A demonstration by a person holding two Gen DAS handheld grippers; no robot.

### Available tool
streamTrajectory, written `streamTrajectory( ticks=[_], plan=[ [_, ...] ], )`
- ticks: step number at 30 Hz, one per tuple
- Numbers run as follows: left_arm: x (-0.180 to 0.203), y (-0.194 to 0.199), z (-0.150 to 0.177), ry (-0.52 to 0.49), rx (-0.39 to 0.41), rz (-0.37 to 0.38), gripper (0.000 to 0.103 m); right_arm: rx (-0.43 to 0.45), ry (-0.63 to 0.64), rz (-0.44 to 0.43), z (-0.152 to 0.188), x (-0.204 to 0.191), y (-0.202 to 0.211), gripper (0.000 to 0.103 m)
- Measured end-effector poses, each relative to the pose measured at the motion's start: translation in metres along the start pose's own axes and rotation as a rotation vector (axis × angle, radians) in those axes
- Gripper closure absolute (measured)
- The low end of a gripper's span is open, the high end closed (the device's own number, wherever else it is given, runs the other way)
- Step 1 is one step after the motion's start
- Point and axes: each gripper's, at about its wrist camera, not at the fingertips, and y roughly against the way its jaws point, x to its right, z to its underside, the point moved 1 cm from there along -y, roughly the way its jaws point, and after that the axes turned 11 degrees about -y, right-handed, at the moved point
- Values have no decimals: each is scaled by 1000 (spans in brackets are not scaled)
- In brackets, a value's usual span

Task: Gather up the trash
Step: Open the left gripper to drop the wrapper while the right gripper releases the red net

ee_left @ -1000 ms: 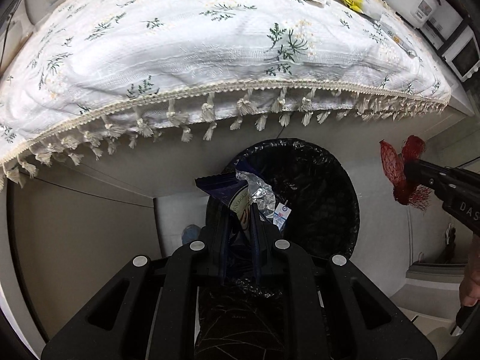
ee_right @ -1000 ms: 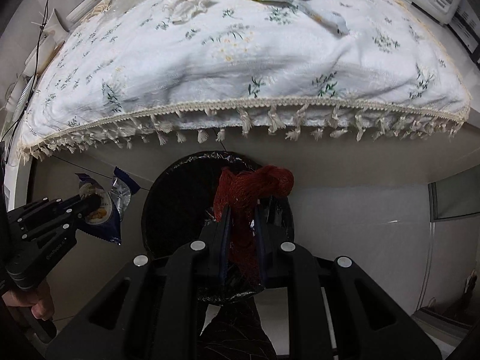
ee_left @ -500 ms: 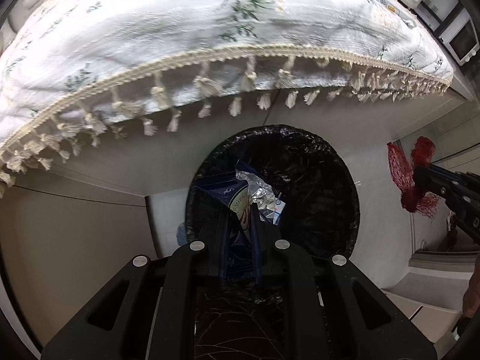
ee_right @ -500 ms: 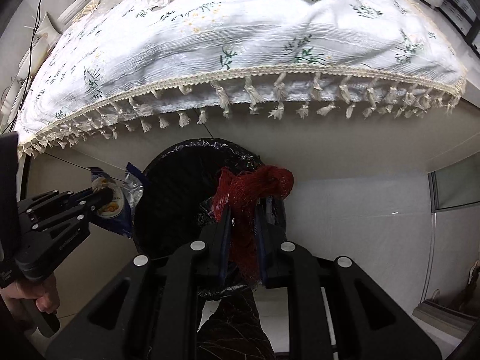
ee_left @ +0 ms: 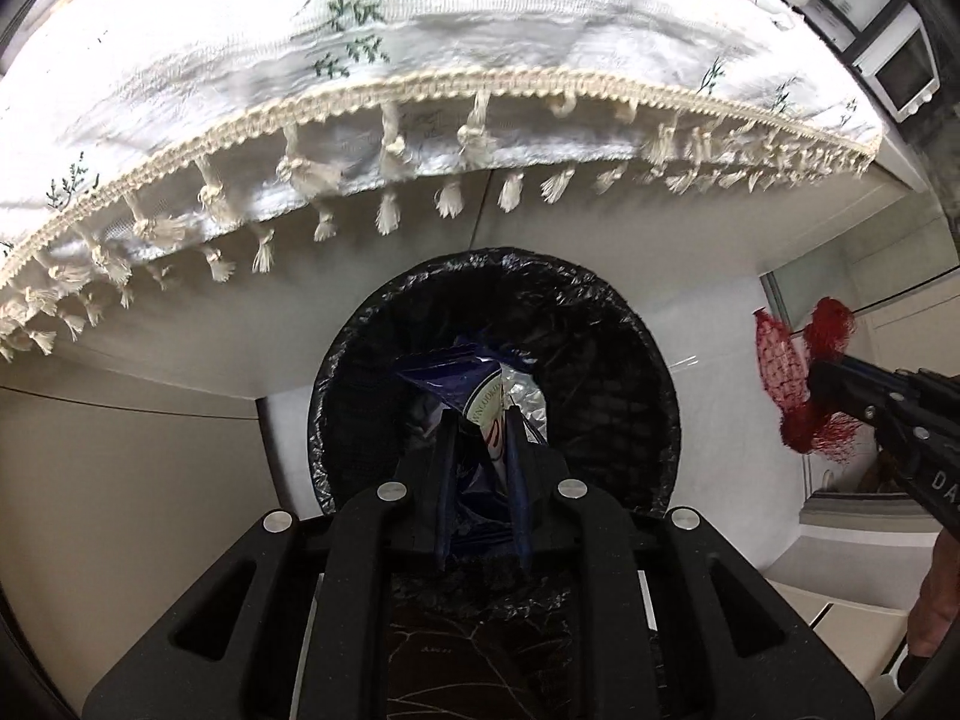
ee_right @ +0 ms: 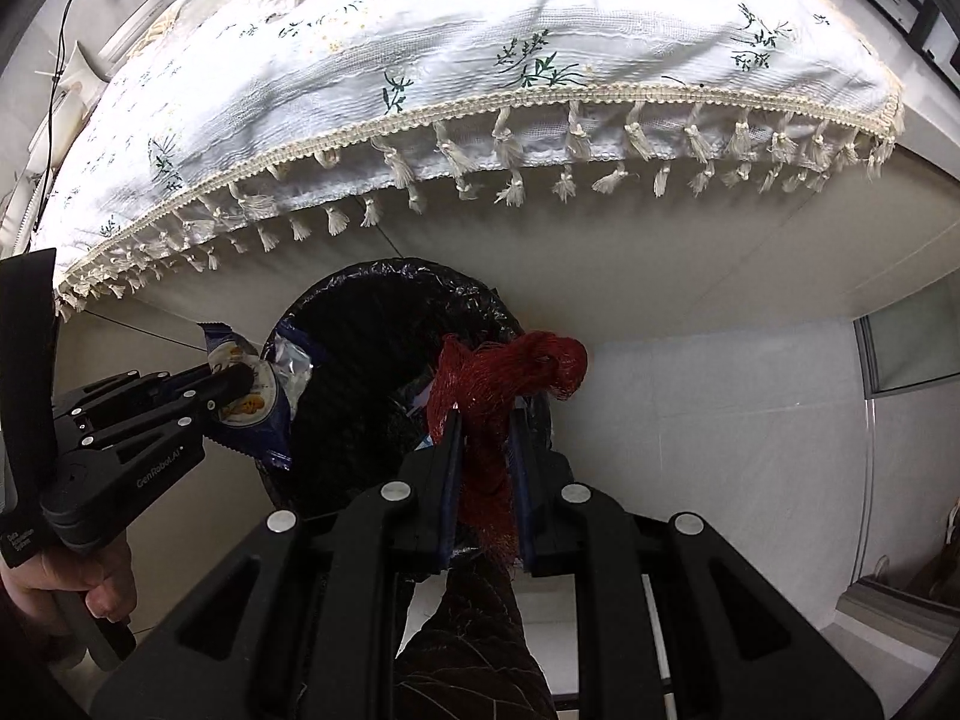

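Left wrist view: left gripper [ee_left: 480, 414] is opening around the wrapper [ee_left: 480, 396] over the bin [ee_left: 630, 360]. Right gripper [ee_right: 483, 420] pinches red net [ee_right: 510, 366] near the rim; it may miss.

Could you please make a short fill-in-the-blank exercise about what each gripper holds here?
1. The left gripper, jaws opening, has a blue snack ____ between them.
2. The right gripper is shut on a ____ mesh net.
3. The bin below has a ____ plastic liner.

Missing words: wrapper; red; black
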Motion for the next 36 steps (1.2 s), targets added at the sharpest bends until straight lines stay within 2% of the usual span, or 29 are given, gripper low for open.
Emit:
streamTrajectory(
  ticks=[9,14,17,29,36],
  plan=[
    [-11,25,-1,39,57,-3,57,-10,28,-31,-5,-15,-6,89],
    [-20,41,1,67,92,-10,35,-18,52,-46,-6,-27,-10,89],
    [-30,49,3,103,103,-30,28,-24,70,-55,-6,-36,-12,89],
    [-71,72,16,209,139,-99,6,-33,140,-62,-10,-74,-25,88],
    [-88,78,21,234,131,-123,6,-44,176,-56,-10,-91,-37,87]
  ],
)
